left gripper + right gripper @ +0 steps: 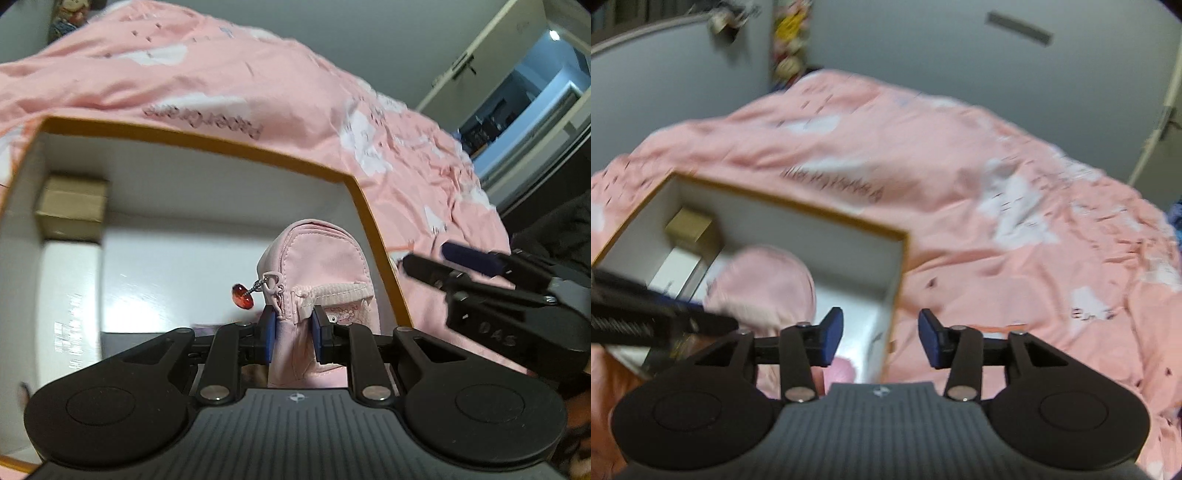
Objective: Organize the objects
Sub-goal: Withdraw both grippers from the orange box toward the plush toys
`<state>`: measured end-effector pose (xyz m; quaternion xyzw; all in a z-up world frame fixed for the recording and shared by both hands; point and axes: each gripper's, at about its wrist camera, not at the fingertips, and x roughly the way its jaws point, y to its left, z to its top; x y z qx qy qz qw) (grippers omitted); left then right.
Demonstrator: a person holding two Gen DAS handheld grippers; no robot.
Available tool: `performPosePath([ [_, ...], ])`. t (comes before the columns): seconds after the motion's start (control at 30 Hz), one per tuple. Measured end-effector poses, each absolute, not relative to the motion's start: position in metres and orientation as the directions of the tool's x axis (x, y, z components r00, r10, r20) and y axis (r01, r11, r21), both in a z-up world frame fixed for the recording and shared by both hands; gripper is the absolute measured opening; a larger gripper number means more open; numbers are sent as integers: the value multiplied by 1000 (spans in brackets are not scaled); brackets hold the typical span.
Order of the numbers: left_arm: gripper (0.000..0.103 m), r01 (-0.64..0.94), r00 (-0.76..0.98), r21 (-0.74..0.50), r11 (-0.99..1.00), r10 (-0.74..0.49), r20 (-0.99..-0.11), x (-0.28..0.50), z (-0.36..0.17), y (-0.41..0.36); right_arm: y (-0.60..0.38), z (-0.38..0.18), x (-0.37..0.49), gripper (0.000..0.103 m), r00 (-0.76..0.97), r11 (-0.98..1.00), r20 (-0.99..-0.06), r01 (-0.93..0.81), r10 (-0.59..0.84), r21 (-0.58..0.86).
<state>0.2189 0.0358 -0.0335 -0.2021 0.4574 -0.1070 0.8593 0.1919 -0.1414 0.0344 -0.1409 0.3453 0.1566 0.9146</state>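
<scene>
Pink fabric filled the left tool (291, 332), its blue pads clamped on the zipper end of a small pouch (317, 266), which hung upright inside the orange-rimmed box (229, 146), probably so it could be set down beside the cardboard carton (72, 201) in the box's far left corner. The right tool (881, 338) stood with its pads apart and empty, just over the box's right wall. The box sat on a pink bedspread (221, 74).
</scene>
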Motion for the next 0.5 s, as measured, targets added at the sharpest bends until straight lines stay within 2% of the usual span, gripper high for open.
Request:
performPosePath([
  [0.1, 22, 6, 519, -456, 890, -393, -759, 228, -44, 22, -148, 30, 194, 64, 731, 932, -658, -342, 182, -122],
  [0.43, 24, 28, 410, -357, 934, -337, -848, 246, -76, -2, -165, -8, 194, 64, 707, 966, -693, -254, 145, -57],
  [0.5, 25, 28, 397, -344, 938, -327, -858, 247, -79, -3, -167, -11, 195, 69, 698, 968, -701, -246, 144, -47],
])
